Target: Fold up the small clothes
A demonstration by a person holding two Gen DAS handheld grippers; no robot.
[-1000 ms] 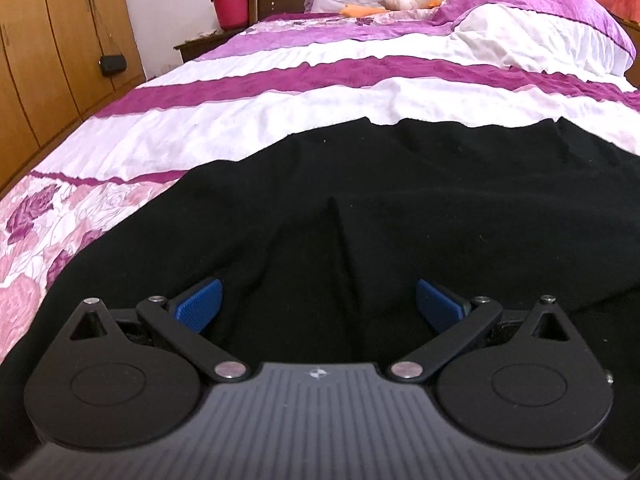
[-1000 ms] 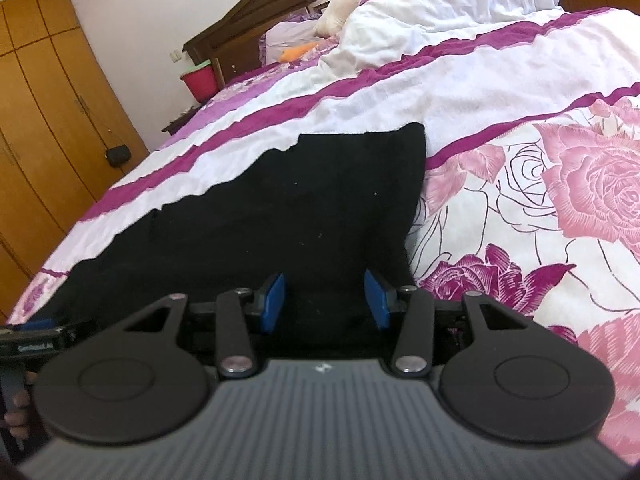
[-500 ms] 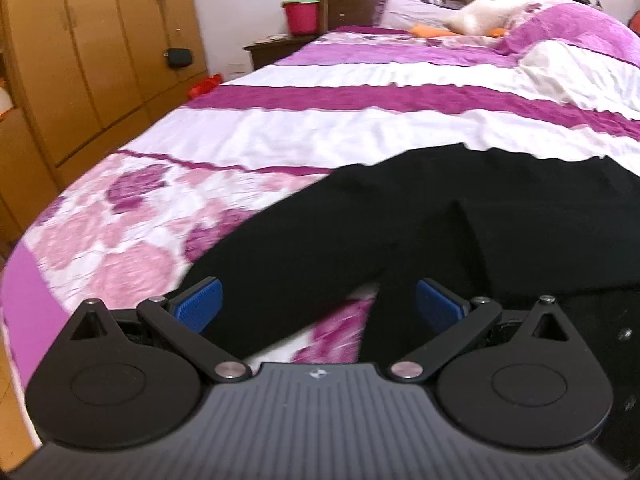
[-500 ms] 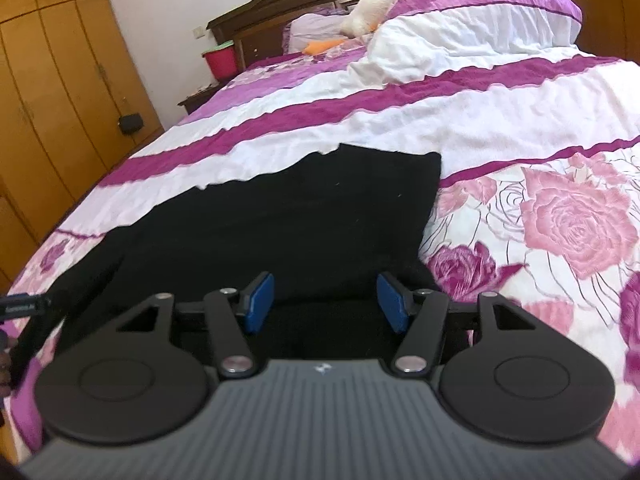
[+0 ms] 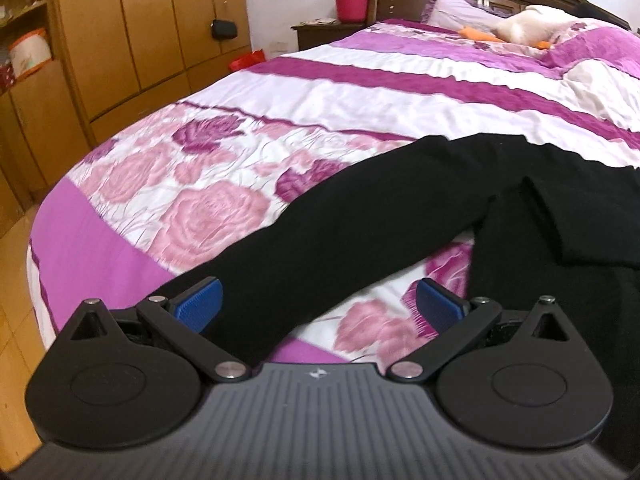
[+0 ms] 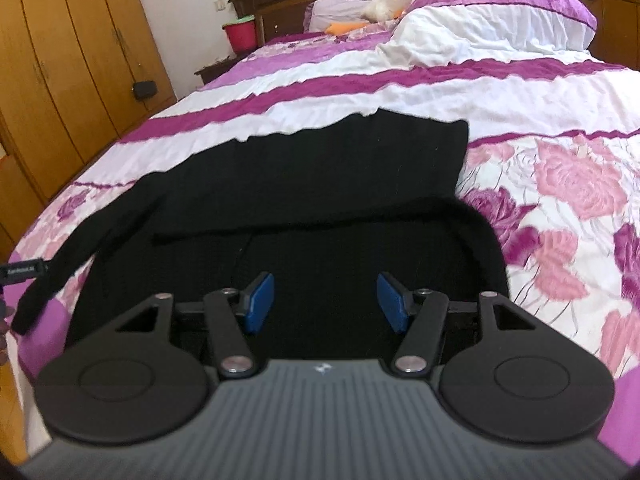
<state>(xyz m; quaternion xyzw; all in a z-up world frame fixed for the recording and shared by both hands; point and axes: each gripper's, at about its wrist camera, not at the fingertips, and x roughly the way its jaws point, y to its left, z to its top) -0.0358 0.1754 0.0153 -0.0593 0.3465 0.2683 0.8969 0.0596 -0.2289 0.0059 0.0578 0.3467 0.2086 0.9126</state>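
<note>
Across lower centre of left wrist frame: black sweater sleeve (image 5: 360,232) runs diagonally, cuff end low left between wide-spread fingers of left gripper (image 5: 318,306), shoulder end upper right. Nothing gripped; blue pads (image 5: 198,304) flank cuff. Left gripper nearer sleeve. Right gripper (image 6: 326,302) also spread wide, empty, hovering over sweater body (image 6: 320,184) at frame centre (sleeve far left of that frame). Garment lies on floral bedspread (image 5: 180,184). Likely next: pinch cuff, fold sleeve inward.

Black garment (image 5: 400,216) — on a pink-rose, magenta-and-white striped bedspread (image 5: 360,92).
</note>
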